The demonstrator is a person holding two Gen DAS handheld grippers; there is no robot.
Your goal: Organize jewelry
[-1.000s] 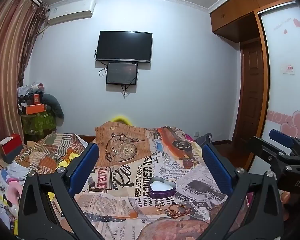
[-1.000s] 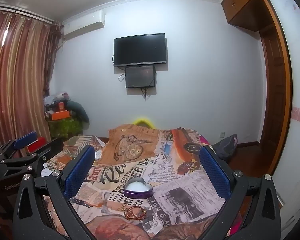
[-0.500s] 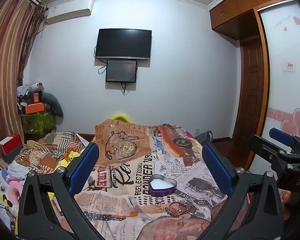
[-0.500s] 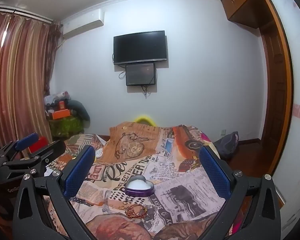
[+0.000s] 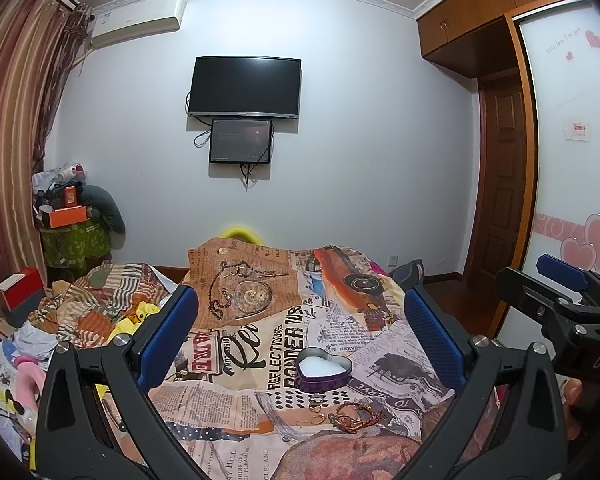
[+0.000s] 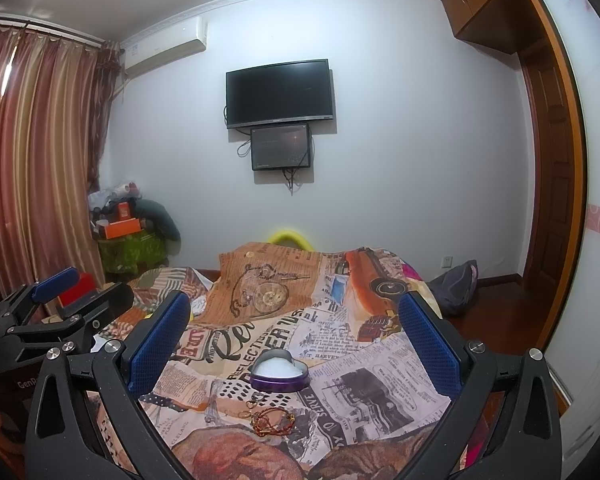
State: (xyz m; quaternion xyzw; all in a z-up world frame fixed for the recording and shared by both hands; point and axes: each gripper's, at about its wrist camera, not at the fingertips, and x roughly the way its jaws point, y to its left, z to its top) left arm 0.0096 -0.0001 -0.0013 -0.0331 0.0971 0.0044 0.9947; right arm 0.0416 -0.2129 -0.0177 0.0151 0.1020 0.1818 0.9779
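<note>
A purple heart-shaped tin (image 5: 324,369) with white lining stands open on the newsprint-patterned bedspread (image 5: 260,336). It also shows in the right wrist view (image 6: 279,371). In front of it lie a red and gold bracelet (image 5: 354,412) and small gold rings (image 5: 315,404); the bracelet also shows in the right wrist view (image 6: 271,420). My left gripper (image 5: 302,328) is open and empty, held above and behind the tin. My right gripper (image 6: 294,328) is open and empty at a similar height. Each gripper shows at the edge of the other's view.
A pile of clothes and striped fabric (image 5: 88,308) lies on the bed's left side. A cluttered green stand (image 5: 74,236) is in the far left corner. A dark bag (image 6: 456,288) lies on the floor at right by the wooden door (image 5: 504,184).
Both grippers have tilted slightly upward or back, so the tin and jewelry sit a little lower in view. Both stay open.
</note>
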